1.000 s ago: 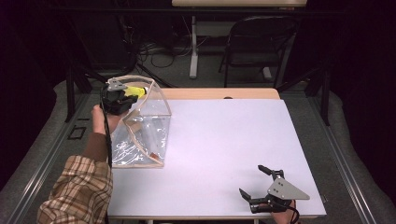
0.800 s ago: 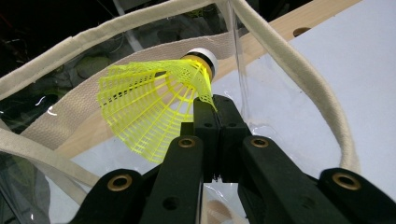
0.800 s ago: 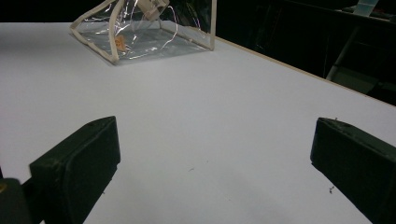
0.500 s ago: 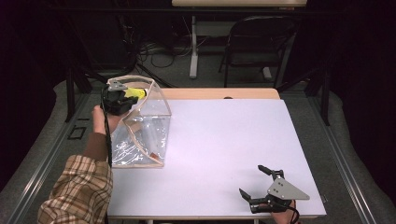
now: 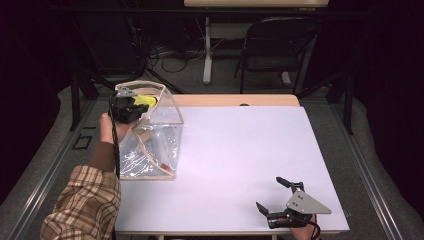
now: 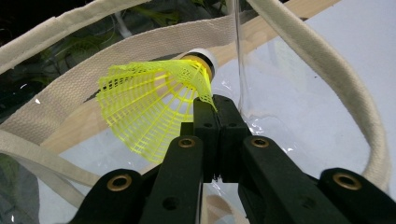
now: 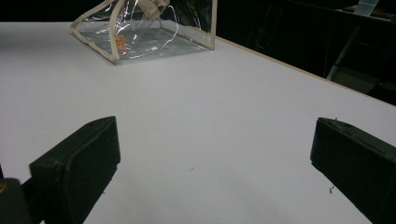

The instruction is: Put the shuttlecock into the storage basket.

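Observation:
A yellow plastic shuttlecock [image 6: 149, 107] with a white cork tip hangs over the open mouth of a clear bag [image 5: 155, 145] with cream fabric trim [image 6: 327, 84]. My left gripper [image 6: 215, 105] is shut on the edge of the shuttlecock's mesh skirt. In the high view the left gripper [image 5: 131, 106] is held at the bag's top rim at the table's left, the shuttlecock [image 5: 145, 100] just past it. My right gripper [image 5: 267, 192] rests near the front right edge of the white table [image 5: 240, 150], open with nothing between its fingers [image 7: 79, 163]. The bag [image 7: 144, 32] shows far off in the right gripper view.
The bag stands upright at the table's left edge, with something small and orange low inside it [image 5: 162, 164]. A folding chair [image 5: 272, 45] and a desk leg [image 5: 207, 50] stand beyond the far edge. Cables lie on the floor behind.

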`<state>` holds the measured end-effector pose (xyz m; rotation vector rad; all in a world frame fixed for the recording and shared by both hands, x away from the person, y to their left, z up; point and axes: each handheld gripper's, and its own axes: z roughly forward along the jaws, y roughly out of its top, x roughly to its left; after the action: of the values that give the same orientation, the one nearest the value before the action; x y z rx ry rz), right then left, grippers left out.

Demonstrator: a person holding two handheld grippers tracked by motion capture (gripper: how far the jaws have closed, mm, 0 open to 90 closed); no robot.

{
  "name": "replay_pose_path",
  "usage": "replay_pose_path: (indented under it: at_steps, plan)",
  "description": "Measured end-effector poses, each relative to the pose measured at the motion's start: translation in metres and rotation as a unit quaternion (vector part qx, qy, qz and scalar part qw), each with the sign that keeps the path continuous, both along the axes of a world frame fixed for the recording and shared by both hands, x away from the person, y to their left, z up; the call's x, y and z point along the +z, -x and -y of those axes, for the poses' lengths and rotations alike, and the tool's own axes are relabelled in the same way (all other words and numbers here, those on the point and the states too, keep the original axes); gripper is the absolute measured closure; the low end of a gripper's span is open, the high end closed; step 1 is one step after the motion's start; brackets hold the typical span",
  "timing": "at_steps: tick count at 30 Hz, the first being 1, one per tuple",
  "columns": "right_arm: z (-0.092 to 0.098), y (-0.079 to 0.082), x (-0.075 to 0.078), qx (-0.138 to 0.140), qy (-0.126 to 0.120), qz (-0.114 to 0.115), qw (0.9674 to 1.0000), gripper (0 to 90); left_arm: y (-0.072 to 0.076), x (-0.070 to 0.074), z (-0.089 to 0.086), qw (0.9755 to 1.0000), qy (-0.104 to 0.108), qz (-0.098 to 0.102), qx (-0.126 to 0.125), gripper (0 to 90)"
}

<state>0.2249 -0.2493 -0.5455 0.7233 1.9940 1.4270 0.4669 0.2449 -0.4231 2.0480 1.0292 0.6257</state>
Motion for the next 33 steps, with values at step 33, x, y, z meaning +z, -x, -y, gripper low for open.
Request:
replay_pose_path:
  at_steps: [33]
  plan:
    - [0.0000,-0.0004,-0.0005,0.001,-0.001,-0.002,1.0000,1.0,-0.0091,-0.0076,-0.0028,0.9997,0.000,-0.024,-0.003,81.9]
